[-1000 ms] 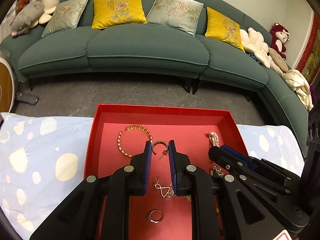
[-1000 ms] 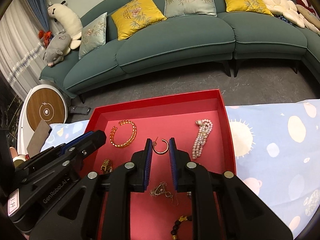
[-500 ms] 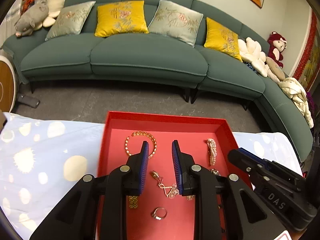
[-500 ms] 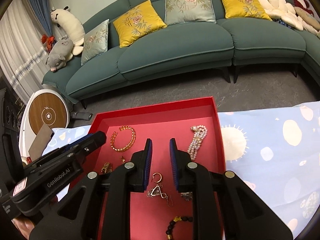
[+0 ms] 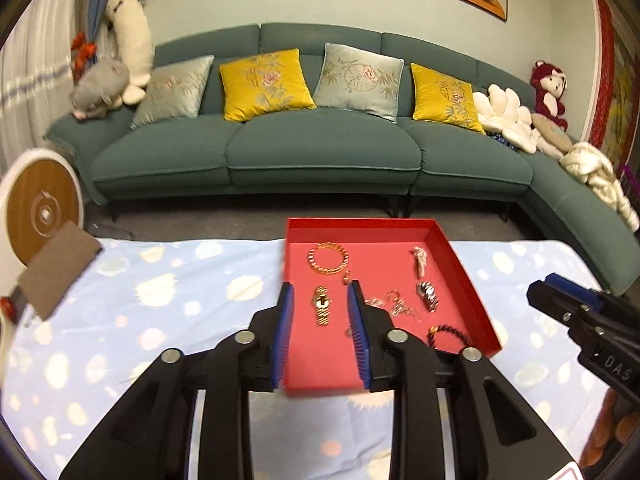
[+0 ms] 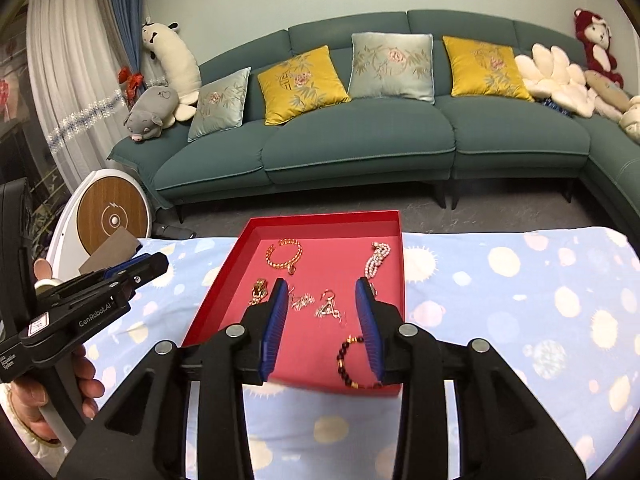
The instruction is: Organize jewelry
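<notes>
A red tray (image 5: 472, 280) (image 6: 224, 276) lies on a table with a blue dotted cloth. In it lie a gold bangle (image 5: 328, 258) (image 6: 285, 254), a pearl piece (image 5: 419, 258) (image 6: 377, 259), a gold watch (image 5: 322, 305), a silver watch (image 5: 428, 296), a dark bead bracelet (image 5: 447, 332) (image 6: 349, 360) and small earrings (image 6: 329, 308). My left gripper (image 5: 320, 292) hovers above the tray's near left, jaws opening, nothing between them. My right gripper (image 6: 322, 288) hangs over the tray's near part, jaws opening and empty.
The blue cloth (image 5: 160, 320) covers the table on both sides of the tray. A brown card (image 5: 60, 270) lies at the table's far left. Behind stand a green sofa (image 5: 320, 152) with cushions and a round white device (image 6: 108, 216) on the floor. A hand (image 6: 48, 396) holds the left gripper.
Both grippers pulled back and up from the tray and spread their jaws. A gold hoop earring once by the fingertips now lies in the tray. More of the table shows.
</notes>
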`<action>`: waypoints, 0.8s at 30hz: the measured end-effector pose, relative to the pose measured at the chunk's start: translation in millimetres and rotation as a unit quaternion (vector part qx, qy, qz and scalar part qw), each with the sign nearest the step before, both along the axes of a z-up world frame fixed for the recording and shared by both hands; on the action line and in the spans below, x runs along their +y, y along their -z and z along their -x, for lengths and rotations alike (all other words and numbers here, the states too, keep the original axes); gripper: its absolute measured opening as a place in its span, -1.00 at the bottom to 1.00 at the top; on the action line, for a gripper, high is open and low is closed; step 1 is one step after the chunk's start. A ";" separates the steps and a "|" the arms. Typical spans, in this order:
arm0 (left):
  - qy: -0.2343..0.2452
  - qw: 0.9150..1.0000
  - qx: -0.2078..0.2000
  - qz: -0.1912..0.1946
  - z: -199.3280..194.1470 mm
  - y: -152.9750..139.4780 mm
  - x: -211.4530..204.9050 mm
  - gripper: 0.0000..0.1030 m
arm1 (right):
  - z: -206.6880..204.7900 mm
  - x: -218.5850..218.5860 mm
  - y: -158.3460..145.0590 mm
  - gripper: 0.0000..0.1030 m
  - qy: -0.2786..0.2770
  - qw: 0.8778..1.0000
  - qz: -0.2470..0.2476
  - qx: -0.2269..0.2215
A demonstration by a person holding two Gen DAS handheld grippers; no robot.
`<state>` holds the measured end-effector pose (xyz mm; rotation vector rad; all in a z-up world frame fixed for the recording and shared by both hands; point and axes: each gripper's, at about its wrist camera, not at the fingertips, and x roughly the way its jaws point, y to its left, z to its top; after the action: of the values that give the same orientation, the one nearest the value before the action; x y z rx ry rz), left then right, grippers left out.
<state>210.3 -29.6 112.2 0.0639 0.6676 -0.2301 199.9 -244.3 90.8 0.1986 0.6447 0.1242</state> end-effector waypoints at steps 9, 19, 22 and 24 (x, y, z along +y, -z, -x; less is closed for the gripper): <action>-0.014 0.999 0.030 0.007 49.3 14.8 15.0 -0.07 | 56.9 17.3 4.5 -0.05 0.028 1.000 -0.001 0.009; -0.040 0.998 0.050 -0.009 46.0 52.8 13.7 0.03 | 66.0 24.9 32.5 0.22 0.035 0.999 0.024 0.029; -0.046 0.997 0.056 -0.015 43.3 60.3 12.9 0.15 | 63.2 23.0 35.9 0.35 0.044 0.998 0.035 0.028; -0.048 0.997 0.057 -0.016 42.0 62.8 12.2 0.16 | 62.2 23.2 38.8 0.41 0.052 0.997 0.039 0.029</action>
<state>168.3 -17.4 49.5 0.0494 0.7856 -0.1314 137.7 -221.1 52.1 0.1594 0.6940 -0.0068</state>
